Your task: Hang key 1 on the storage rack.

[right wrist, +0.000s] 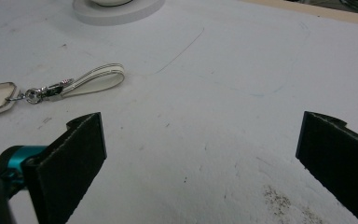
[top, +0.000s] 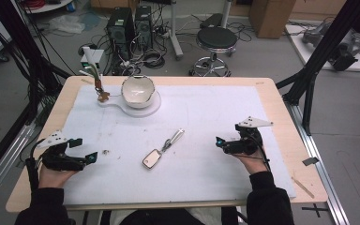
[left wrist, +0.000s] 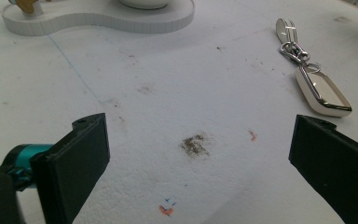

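Both jaws stand released, empty. Risk: my right gripper point(top: 221, 143) pinching the key fob point(top: 151, 159) by its strap point(top: 174, 138) lets it swing or slip.

key fob point(top: 151, 159) between both grippers, bowl point(top: 138, 90) on stand point(top: 151, 109) behind it

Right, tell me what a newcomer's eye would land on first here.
First, the key fob with its strap, lying alone mid-sheet between the two tools. Then the left tool and right tool, both open and resting low at either side. Last, the white bowl on its stand at the far edge.
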`<state>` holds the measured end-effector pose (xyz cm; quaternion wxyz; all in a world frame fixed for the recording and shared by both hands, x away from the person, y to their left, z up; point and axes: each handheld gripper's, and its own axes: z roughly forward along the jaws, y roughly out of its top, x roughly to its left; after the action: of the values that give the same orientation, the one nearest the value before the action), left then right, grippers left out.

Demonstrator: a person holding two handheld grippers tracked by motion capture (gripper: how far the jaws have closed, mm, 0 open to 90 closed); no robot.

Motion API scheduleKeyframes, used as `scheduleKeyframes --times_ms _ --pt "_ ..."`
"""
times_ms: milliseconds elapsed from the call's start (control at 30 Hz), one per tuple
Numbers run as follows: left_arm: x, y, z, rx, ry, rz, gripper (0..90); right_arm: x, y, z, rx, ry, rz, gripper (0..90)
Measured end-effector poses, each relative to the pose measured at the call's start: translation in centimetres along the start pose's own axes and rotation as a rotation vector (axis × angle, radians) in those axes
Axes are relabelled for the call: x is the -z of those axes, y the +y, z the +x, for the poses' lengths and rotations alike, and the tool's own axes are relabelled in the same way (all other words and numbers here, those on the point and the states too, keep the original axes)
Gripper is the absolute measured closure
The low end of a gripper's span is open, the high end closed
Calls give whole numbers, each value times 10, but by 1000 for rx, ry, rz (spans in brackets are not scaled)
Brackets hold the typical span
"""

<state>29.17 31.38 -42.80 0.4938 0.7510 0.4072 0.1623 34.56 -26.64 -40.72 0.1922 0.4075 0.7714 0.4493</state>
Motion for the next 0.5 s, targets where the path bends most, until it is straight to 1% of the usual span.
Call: scheduleKeyframes --times_ms 300,500 --pt "0 0 0 -3 0 3 55 5 -11 3 14 -6 16 7" --pt "-1 1 -1 -2 2 1 55 11 -19 4 14 -8 9 7"
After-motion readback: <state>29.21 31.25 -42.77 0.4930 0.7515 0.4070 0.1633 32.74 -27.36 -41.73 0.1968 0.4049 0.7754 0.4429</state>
